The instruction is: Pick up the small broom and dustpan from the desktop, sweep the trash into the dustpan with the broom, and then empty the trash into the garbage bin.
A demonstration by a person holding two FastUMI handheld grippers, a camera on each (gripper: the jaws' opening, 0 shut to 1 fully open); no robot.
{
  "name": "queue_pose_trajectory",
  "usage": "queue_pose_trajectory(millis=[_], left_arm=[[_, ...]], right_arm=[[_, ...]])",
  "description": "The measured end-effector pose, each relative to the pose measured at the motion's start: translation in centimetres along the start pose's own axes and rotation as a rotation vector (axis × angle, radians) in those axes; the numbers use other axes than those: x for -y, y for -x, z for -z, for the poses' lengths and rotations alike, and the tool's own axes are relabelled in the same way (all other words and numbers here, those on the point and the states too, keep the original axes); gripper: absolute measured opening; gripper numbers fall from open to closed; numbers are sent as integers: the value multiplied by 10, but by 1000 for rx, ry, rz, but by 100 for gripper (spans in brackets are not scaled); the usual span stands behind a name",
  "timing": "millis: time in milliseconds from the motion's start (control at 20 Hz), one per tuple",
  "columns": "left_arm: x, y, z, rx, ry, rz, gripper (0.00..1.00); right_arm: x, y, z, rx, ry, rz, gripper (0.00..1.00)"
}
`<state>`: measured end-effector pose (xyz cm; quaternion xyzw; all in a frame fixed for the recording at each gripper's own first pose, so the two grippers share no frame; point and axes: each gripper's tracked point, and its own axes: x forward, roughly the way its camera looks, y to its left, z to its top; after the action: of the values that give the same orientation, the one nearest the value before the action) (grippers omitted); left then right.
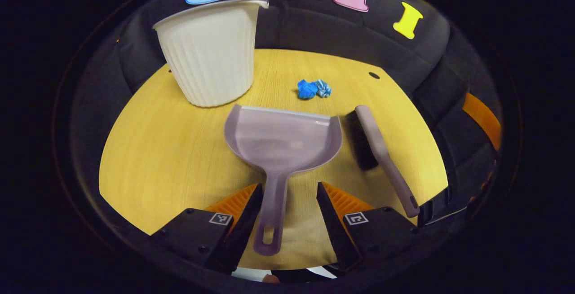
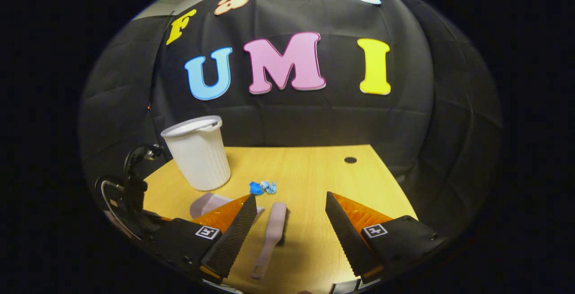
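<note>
A pale lilac dustpan [image 1: 283, 139] lies flat on the wooden desktop [image 1: 161, 150], its handle [image 1: 272, 213] running back between the fingers of my open left gripper [image 1: 289, 190], untouched. To its right lies the small broom [image 1: 379, 150], dark bristles facing the pan. Beyond them sits a crumpled blue scrap of trash [image 1: 313, 89]. The white ribbed garbage bin [image 1: 209, 54] stands at the back left. In the right gripper view, my open right gripper [image 2: 291, 204] hovers above the broom [image 2: 272, 235], with the trash [image 2: 263, 187], the bin [image 2: 197, 152] and the dustpan's corner [image 2: 205, 204] ahead.
The desktop [image 2: 305, 168] has a small dark cable hole [image 2: 350, 160] near its back right corner. The other gripper's body and cable [image 2: 128, 186] show at the left edge of the right gripper view. Black cloth walls close the desk at the back and sides.
</note>
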<state>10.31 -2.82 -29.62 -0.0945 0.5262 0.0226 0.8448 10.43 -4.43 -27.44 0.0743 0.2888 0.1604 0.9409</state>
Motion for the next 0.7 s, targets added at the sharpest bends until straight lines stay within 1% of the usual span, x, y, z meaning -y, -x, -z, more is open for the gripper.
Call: queue_pose_trajectory(millis=[50, 100, 150, 200, 350, 400, 450, 500, 600, 650, 700], left_arm=[[-1, -5, -1, -36, 2, -6, 73], [-4, -11, 1, -82, 10, -23, 73], [-7, -17, 3, -122, 17, -40, 73], [-11, -24, 4, -154, 23, -53, 73], [-19, -36, 10, -256, 59, -91, 74], [-18, -39, 5, -256, 37, -87, 73], [-20, -39, 4, -278, 12, -104, 70], [-21, -36, 8, -316, 4, -108, 69], [-20, -37, -3, -331, -9, -114, 52], [-20, -39, -4, -336, -27, -115, 39], [-21, -48, 1, -350, -44, -107, 39]], right_arm=[[-2, -3, 14, -43, -19, -22, 98], [-2, -4, 28, -86, -23, -31, 96], [-1, -8, 40, -123, -22, -36, 86], [0, -9, 49, -152, -25, -43, 96], [3, -10, 63, -213, -35, -52, 96], [3, -10, 66, -223, -41, -55, 96], [0, -10, 72, -242, -46, -66, 96], [-3, -10, 79, -271, -42, -77, 96], [-9, -9, 92, -321, -31, -88, 96], [-12, -8, 96, -342, -31, -91, 96], [-15, -10, 98, -359, -33, -90, 96]])
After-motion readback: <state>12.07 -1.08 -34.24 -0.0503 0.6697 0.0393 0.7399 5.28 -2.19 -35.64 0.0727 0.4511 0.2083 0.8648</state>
